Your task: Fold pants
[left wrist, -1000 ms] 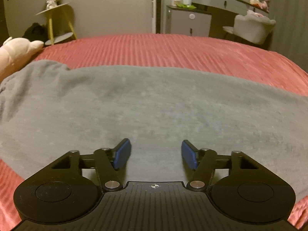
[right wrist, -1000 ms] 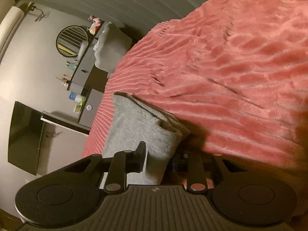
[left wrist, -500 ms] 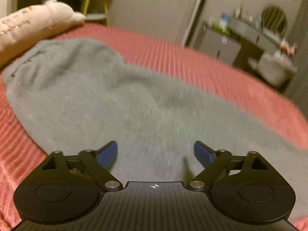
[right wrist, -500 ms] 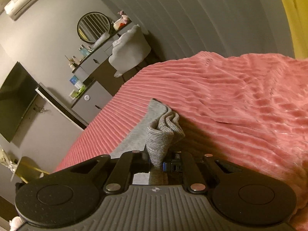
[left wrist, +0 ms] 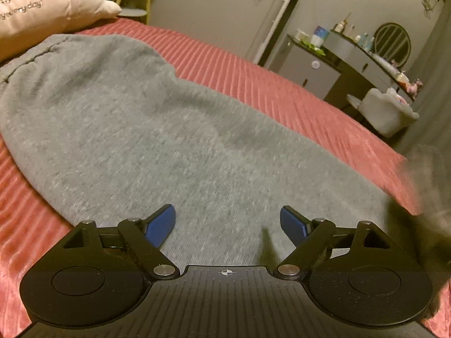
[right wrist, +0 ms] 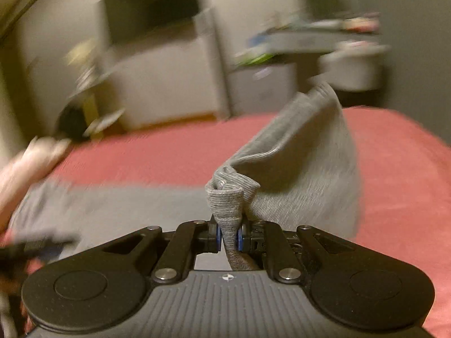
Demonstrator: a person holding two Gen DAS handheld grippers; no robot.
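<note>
Grey sweatpants lie flat across a red ribbed bedspread, waistband toward the far left. My left gripper hovers low over the middle of the pants, blue pads wide apart and empty. My right gripper is shut on the ribbed cuff of the pants, and the leg hangs lifted off the bed behind it. The rest of the pants lies blurred at the lower left of the right wrist view.
A pink plush pillow lies at the bed's far left. Beyond the bed stand a grey cabinet, a dressing table with a round mirror and a white chair. A blurred shape is at the left wrist view's right edge.
My right gripper closed on the cuff, lifted it and swung round toward the room. My left gripper opened wider and turned left along the pants.
</note>
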